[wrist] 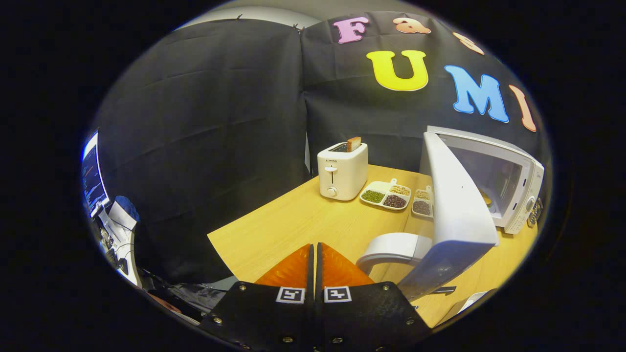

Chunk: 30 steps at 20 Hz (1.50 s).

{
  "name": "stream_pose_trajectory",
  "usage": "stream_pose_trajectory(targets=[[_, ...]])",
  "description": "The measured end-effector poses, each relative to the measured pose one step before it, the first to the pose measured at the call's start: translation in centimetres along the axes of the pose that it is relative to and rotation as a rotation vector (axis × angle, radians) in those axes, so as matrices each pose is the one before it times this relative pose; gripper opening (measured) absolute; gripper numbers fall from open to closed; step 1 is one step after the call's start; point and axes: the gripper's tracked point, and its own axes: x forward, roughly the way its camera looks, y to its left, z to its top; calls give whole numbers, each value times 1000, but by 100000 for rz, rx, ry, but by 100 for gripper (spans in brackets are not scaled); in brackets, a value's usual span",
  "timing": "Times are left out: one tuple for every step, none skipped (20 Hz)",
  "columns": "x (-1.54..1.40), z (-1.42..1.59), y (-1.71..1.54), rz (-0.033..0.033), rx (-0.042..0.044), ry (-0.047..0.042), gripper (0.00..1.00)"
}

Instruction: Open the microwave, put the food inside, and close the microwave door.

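I see my gripper (314,254) with its ribbed orange fingers pressed together, gripping nothing, above the pale wooden table (293,220). Just to their right stands the glossy white microwave door (452,215), swung wide open with its curved handle (393,247) nearest me. The food (486,198), something yellowish, sits inside the boxy white microwave (508,181).

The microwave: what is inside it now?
Inside the microwave, past its open door, a yellowish food item shows; the door covers the rest. The gripper is shut, empty.
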Motion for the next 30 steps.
stream_pose_trajectory(targets=[[-223, -90, -297, -222, -141, 321, 0], [-249, -177, -310, -355, -290, 413, 0], [-332, -126, -403, -519, -287, 316, 0], [-290, -179, -440, -645, -313, 406, 0], [-379, -201, -533, -737, -110, 490, 0], [-287, -243, -516, -823, 146, 410, 0], [-369, -130, -576, -825, 390, 423, 0], [-301, -206, -567, -875, 403, 398, 0], [-304, -83, -708, -932, 231, 318, 0], [-242, -102, -628, -949, 186, 225, 0], [-264, -57, -671, -863, 220, 55, 0], [-229, -93, -688, -961, 126, -39, 0], [-217, -3, -779, -1097, 100, -140, 0], [-276, 34, -860, -1439, 210, -346, 0], [-201, 66, -864, -1247, 367, -300, 0], [-193, -105, -724, -1132, 704, 70, 0], [-243, -206, -978, -1221, 850, -21, 0], [-153, -80, -806, -1149, 735, 13, 0], [-117, -93, -877, -1068, 563, 283, 0], [-119, -126, -822, -1069, 468, 246, 0], [-38, -105, -806, -1043, 334, 293, 0], [-89, -117, -773, -1066, 447, 344, 0], [28, -10, -803, -915, 572, 218, 0], [10, 3, -764, -1024, 462, 9, 0], [28, 77, -812, -1162, 366, 145, 0], [116, 82, -838, -1164, 520, 5, 0], [38, 245, -756, -1119, 615, -256, 0], [59, 249, -787, -1184, 632, -456, 0], [95, 283, -789, -1023, 579, -473, 1], [41, 274, -673, -770, 605, -466, 0]])
